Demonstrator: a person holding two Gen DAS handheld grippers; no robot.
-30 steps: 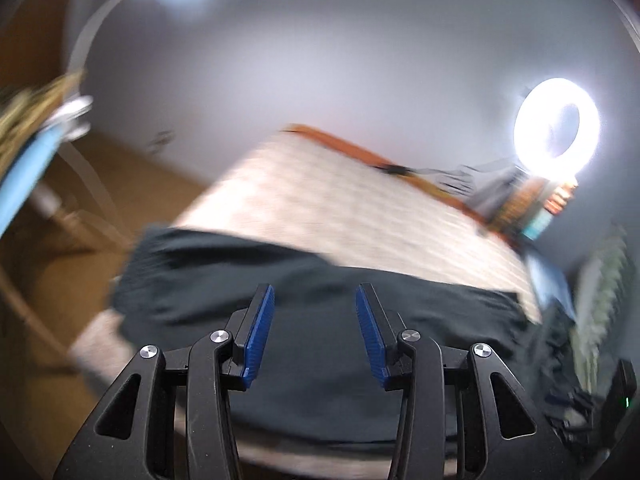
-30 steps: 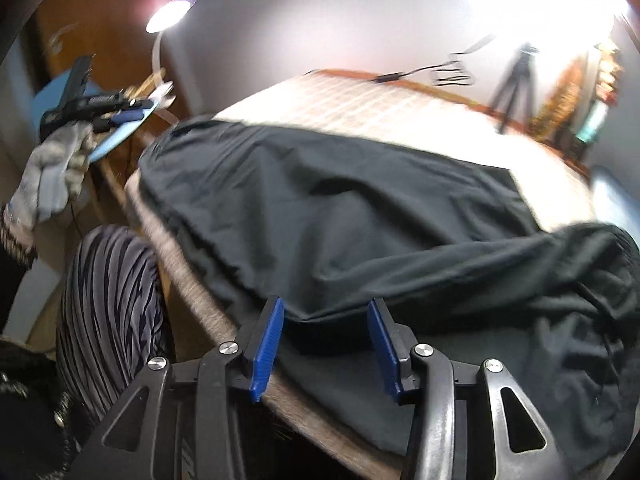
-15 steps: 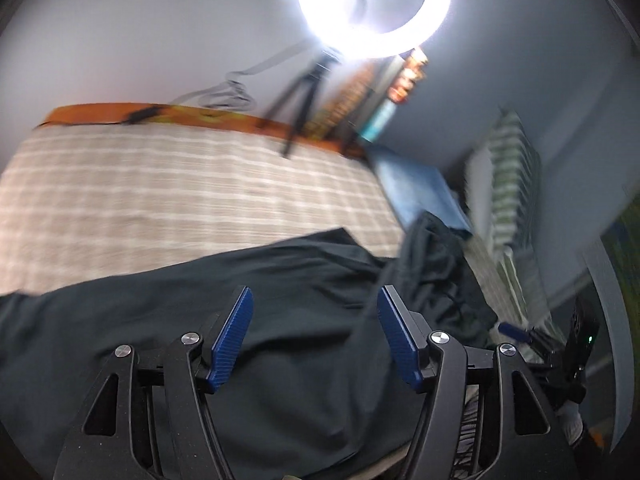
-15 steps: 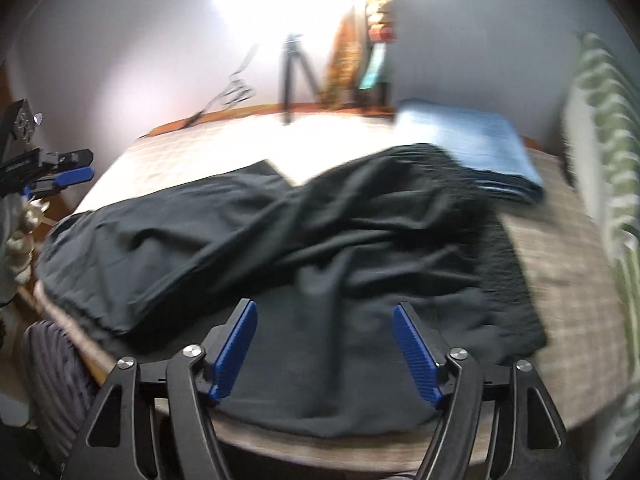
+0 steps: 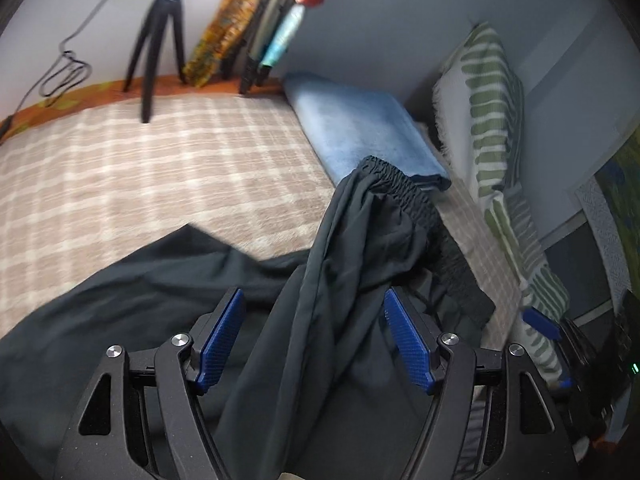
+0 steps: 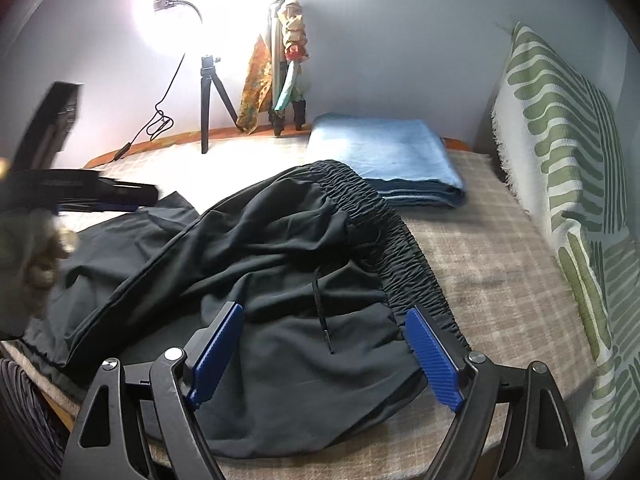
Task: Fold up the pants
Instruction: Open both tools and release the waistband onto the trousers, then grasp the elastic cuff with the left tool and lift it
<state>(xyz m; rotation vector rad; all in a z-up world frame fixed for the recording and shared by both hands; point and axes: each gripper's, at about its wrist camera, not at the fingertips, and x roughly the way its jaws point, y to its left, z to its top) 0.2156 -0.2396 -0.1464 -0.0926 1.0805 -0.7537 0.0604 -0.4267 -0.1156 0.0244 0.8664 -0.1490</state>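
A: In the left wrist view we see the black pants (image 5: 352,280) bunched on the bed (image 5: 160,168), the elastic waistband (image 5: 400,184) riding up against a folded blue blanket (image 5: 360,128). They look crumpled, not yet laid flat, so we judge the fold has hardly begun.

B: And our left tongs (image 5: 316,340)?

A: Widening, released; a ridge of cloth rises between the blue pads, but neither presses it.

B: The right wrist view?

A: Same pants (image 6: 280,248), drawstring (image 6: 320,304) loose. Our right tongs (image 6: 324,356) hover above the waist end, jaws opening, gripping nothing.
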